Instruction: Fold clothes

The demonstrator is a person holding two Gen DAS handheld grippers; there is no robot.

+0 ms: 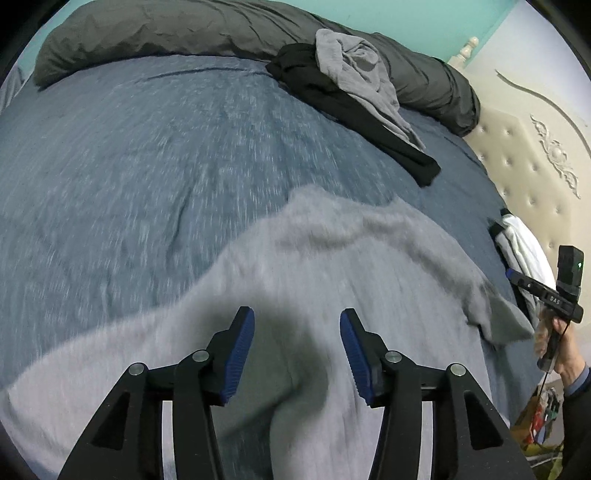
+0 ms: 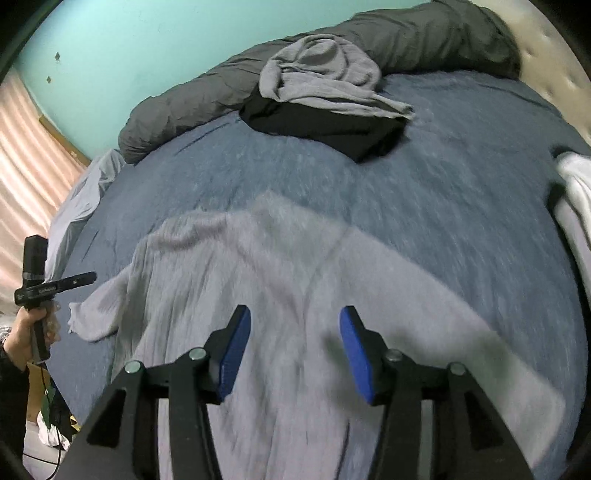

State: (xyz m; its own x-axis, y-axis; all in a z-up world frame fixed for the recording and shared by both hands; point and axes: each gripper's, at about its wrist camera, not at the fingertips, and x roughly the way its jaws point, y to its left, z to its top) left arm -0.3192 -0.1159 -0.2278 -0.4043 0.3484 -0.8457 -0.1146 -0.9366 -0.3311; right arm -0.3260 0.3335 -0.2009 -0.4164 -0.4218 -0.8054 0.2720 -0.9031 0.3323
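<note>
Bedding comes first: the blue bedspread [image 1: 147,166] fills both wrist views, with a dark grey duvet [image 1: 166,29] rolled along its far edge. Nearest the cameras on that bedspread lies the light grey garment [image 1: 332,266], spread out broad and mostly flat, its far edge rumpled and one narrow end trailing off to the side. Farther across the bedspread, against the duvet, sits a heap of a second grey garment [image 2: 317,70] on top of a black garment [image 2: 332,125], neither of them folded. A small stack of white and pale cloth [image 1: 521,243] rests at the bedspread's edge by the padded headboard [image 1: 524,177]; it may be pieces already folded, though that is too small to settle.

Both tools hover over the near part of the light grey garment. The left gripper [image 1: 297,354] has its blue pads well apart and nothing between them; the right gripper [image 2: 295,350] likewise stands wide and holds no cloth.

My reading is that the light grey garment is the piece in hand, at a laying-out or between-folds stage. Any next fold calls for each gripper to pinch an edge or corner cleanly and carry it over without dragging the layer beneath.
</note>
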